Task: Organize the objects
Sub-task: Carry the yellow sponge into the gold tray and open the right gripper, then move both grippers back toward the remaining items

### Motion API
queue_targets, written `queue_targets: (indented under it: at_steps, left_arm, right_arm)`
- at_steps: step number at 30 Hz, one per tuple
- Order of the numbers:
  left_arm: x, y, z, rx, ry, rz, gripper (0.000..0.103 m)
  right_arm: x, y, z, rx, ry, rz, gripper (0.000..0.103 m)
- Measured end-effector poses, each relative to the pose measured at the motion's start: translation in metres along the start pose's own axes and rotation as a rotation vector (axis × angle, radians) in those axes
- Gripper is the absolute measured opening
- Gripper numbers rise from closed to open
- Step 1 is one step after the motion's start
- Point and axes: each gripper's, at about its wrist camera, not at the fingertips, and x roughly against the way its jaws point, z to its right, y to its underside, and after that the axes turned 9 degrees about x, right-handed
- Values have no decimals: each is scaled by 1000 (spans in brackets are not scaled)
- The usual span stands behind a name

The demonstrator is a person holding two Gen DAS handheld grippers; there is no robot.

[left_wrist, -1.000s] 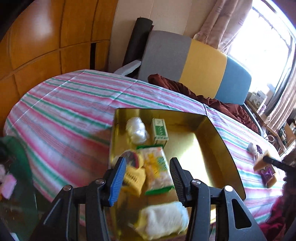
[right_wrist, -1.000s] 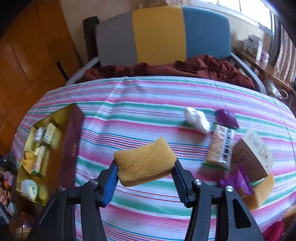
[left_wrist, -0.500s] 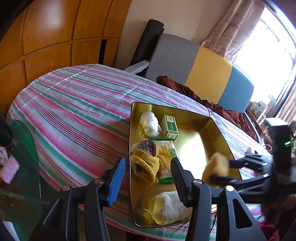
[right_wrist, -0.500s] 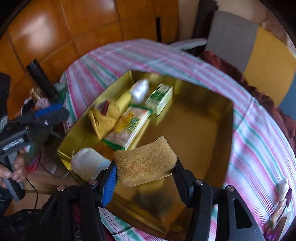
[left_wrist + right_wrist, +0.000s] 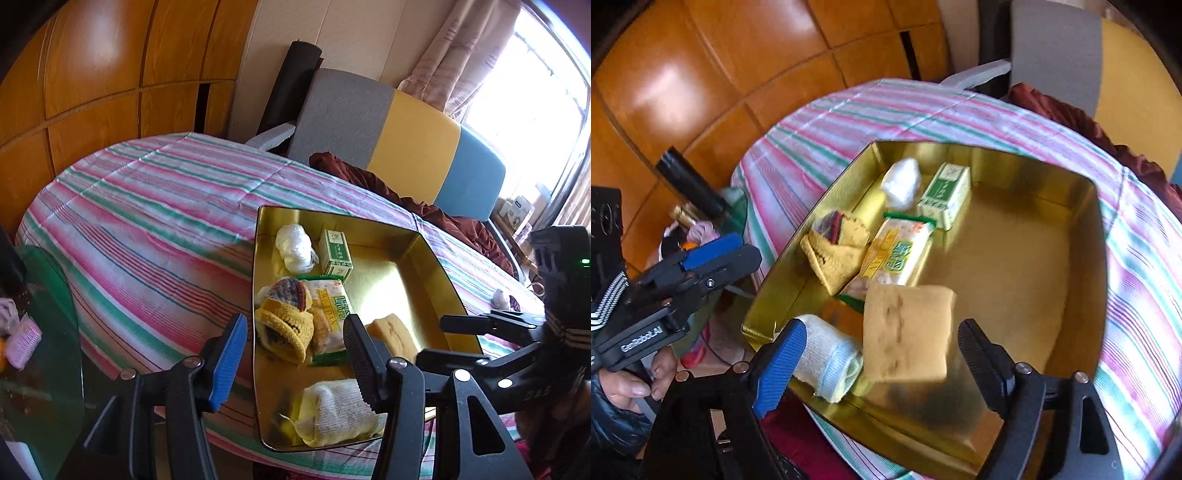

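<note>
Sponge (image 5: 908, 334) looks light and squashy; we grip its short sides. Our right gripper (image 5: 877, 363) is opening, pads clear, above the gold tray (image 5: 1099, 236); our left gripper (image 5: 291, 363) is opening, empty.

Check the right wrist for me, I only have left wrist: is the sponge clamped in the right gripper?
Observer: No. The right gripper has its jaws opening; the sponge is between them with a gap at each pad.
Operator: Over the tray?
Observer: Yes, over the near end of the gold tray, its edge overlapping the white sock roll.
Operator: Left side?
Observer: A hand holds the left gripper beside the tray, jaws opening with nothing between them.
</note>
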Motion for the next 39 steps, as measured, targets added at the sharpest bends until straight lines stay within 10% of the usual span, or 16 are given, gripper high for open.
queue_targets:
  at_steps: [17,39]
  left_arm:
    - [11,10,63,-183,35,8,62]
    - [-16,43,187,-460,131,-89,62]
  right_arm:
    - [82,62,59,-164,198,100,86]
    - [210,151,243,-597,606,284,86]
